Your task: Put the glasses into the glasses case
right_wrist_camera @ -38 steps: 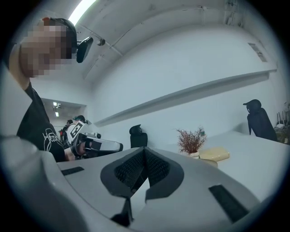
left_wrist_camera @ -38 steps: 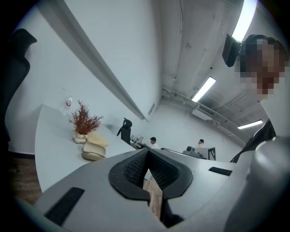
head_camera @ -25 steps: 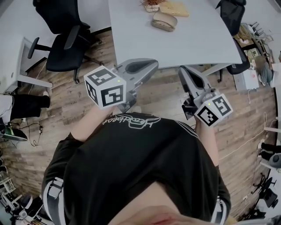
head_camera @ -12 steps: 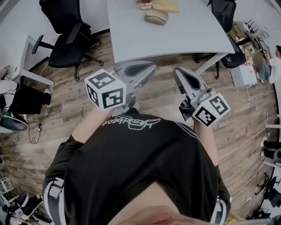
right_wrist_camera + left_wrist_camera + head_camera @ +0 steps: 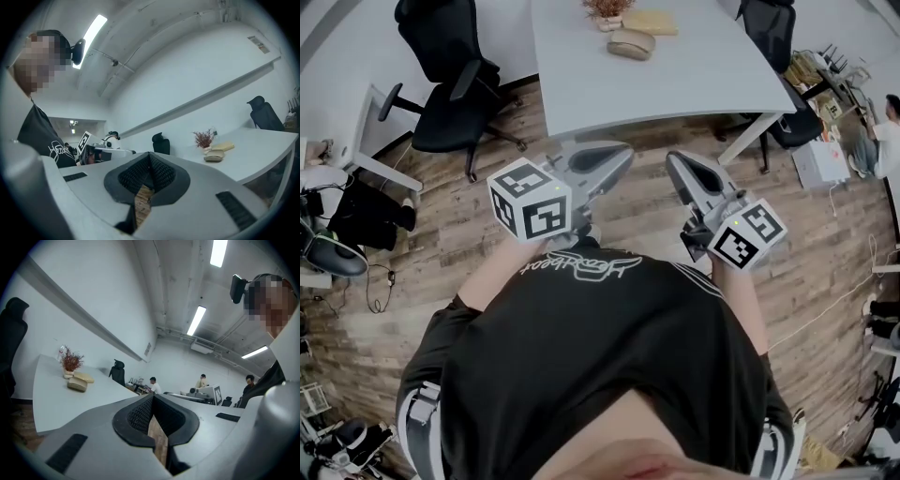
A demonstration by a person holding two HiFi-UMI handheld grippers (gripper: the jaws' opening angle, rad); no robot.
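Both grippers are drifting sideways, short of the table (image 5: 675,89) | left gripper (image 5: 622,152) and right gripper (image 5: 676,162) are staying closed, empty | glasses case (image 5: 630,43) is lying untouched; whole task remaining.

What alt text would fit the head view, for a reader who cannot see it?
Seen from above, a person holds two shut, empty grippers, the left gripper and right gripper, level before the chest, short of a white table. At the table's far end are a tan case and a small plant.
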